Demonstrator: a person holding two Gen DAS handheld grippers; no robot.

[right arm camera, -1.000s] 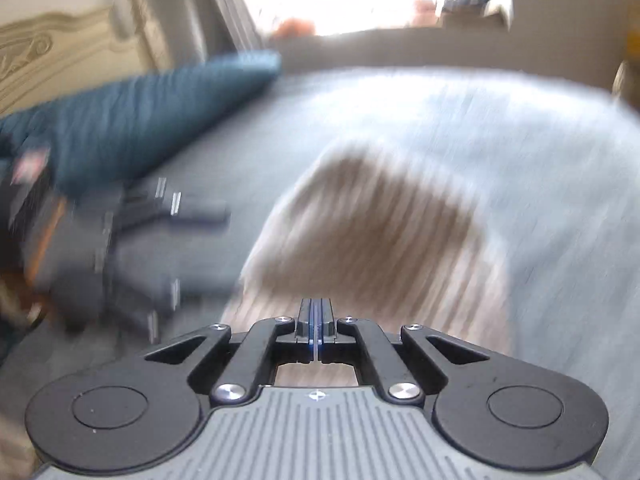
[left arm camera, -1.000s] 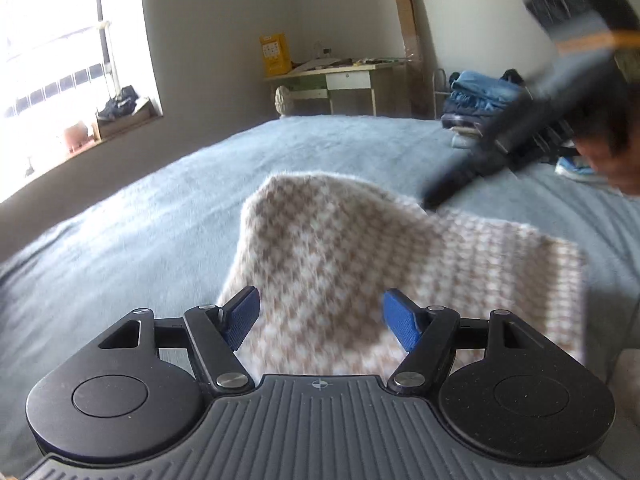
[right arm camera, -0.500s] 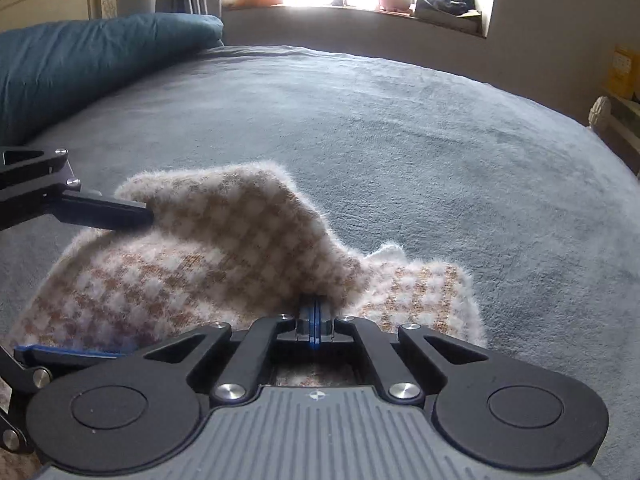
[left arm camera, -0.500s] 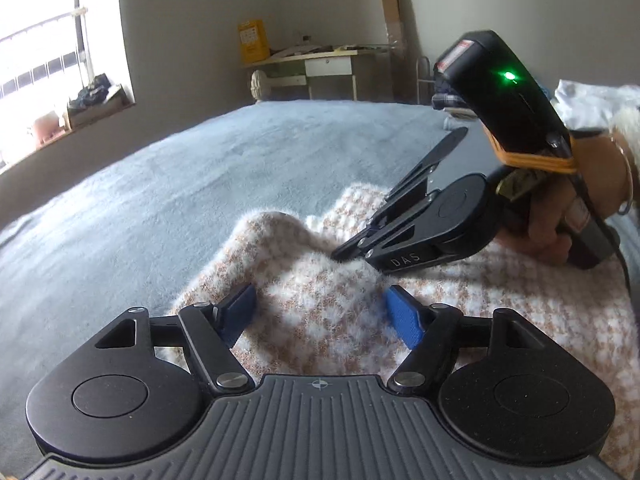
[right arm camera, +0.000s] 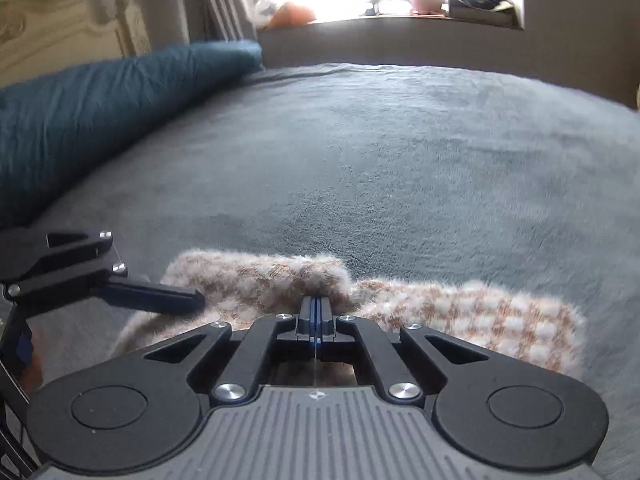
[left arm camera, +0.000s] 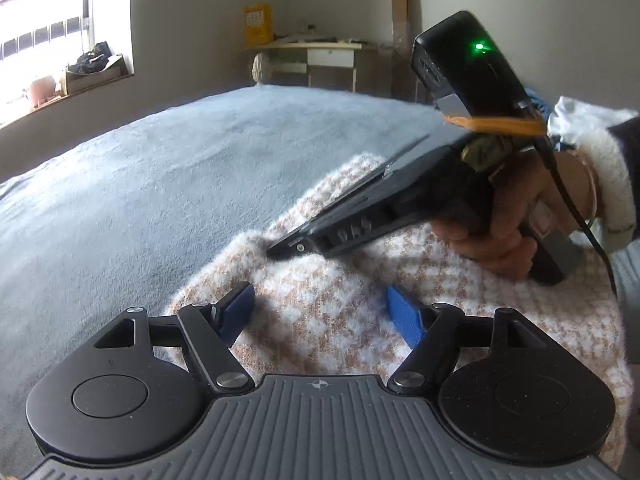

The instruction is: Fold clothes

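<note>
Since half a second ago my right gripper (left arm camera: 276,249) has sunk lower onto the sweater (left arm camera: 360,300), its tip now at the fuzzy far edge, left of centre in the left view. I count one sweater, checked tan and white, lying on the one grey bed (right arm camera: 400,160); one teal pillow (right arm camera: 100,112) sits upper left. My right jaws are fully closed, pinching a fold of sweater. My left gripper (left arm camera: 320,312) stands wide, fingers over the sweater, gripping nothing.

right hand-held gripper (right arm camera: 316,312) closed over checked sweater (right arm camera: 460,312).
</note>
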